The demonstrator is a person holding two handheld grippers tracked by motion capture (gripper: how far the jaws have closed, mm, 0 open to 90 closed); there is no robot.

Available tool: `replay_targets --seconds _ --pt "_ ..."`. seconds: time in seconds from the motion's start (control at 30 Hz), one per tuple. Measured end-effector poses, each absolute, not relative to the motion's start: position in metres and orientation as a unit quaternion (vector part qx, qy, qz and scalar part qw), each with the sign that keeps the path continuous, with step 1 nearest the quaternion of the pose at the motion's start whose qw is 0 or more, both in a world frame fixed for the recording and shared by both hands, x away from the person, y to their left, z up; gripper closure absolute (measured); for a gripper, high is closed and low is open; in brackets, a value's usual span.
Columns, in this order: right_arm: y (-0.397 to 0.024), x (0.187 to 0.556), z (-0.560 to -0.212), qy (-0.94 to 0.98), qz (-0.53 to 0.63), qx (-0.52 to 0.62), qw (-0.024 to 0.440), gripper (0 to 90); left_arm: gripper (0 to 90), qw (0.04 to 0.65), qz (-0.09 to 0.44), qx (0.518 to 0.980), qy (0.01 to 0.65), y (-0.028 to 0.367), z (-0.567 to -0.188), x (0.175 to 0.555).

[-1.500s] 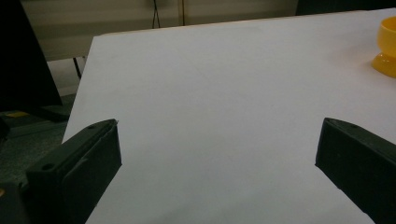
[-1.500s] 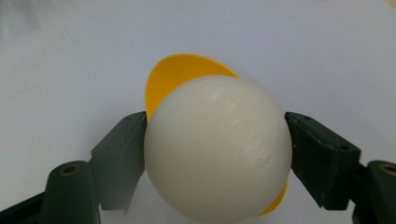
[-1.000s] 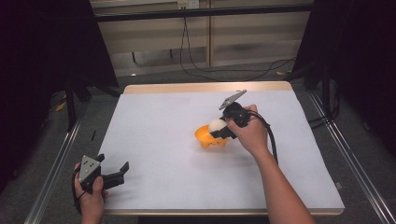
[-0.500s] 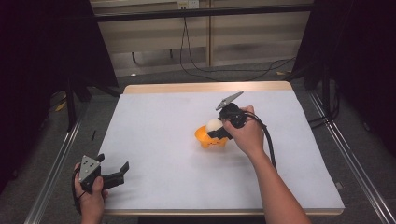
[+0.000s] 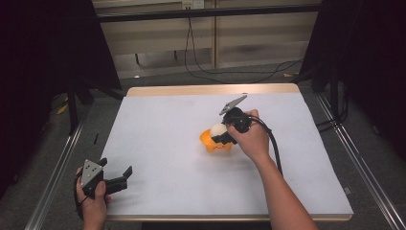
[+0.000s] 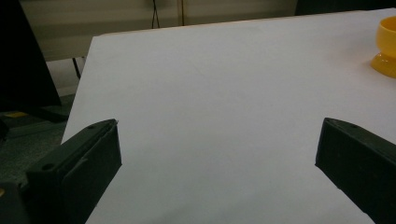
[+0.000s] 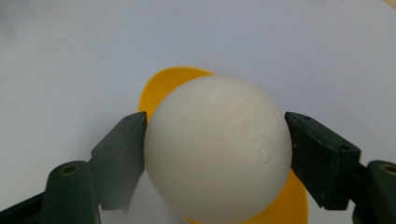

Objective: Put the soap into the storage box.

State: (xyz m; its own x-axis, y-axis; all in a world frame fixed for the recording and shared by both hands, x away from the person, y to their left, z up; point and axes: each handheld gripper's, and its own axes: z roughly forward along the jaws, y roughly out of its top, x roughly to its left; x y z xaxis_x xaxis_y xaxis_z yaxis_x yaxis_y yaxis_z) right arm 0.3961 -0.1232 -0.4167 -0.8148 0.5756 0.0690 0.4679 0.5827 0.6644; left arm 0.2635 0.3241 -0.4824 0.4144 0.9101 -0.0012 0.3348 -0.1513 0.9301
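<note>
The right gripper [image 7: 215,154] has its fingers [image 7: 122,156] clamped on a white ball [image 7: 217,148], held just over the orange egg cup [image 5: 214,142] near the middle of the white counter [image 5: 163,143]; the left gripper [image 5: 116,179] (fingers wide apart, nothing between them) rests at the counter's near left edge, well apart from the cup.

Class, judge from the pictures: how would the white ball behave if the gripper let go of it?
The white ball is round and glossy, so it would probably roll and may slip. The right gripper pinches its sides above the orange cup, which would likely catch it.
</note>
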Motion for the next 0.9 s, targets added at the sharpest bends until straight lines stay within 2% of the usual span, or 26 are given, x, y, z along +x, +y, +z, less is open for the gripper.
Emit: replay_targets --seconds 0.9 --pt "-0.1190 0.3961 -0.4236 0.891 0.333 0.300 0.076 23.8 0.0 0.473 0.303 0.696 0.448 0.3242 -0.4823 0.2635"
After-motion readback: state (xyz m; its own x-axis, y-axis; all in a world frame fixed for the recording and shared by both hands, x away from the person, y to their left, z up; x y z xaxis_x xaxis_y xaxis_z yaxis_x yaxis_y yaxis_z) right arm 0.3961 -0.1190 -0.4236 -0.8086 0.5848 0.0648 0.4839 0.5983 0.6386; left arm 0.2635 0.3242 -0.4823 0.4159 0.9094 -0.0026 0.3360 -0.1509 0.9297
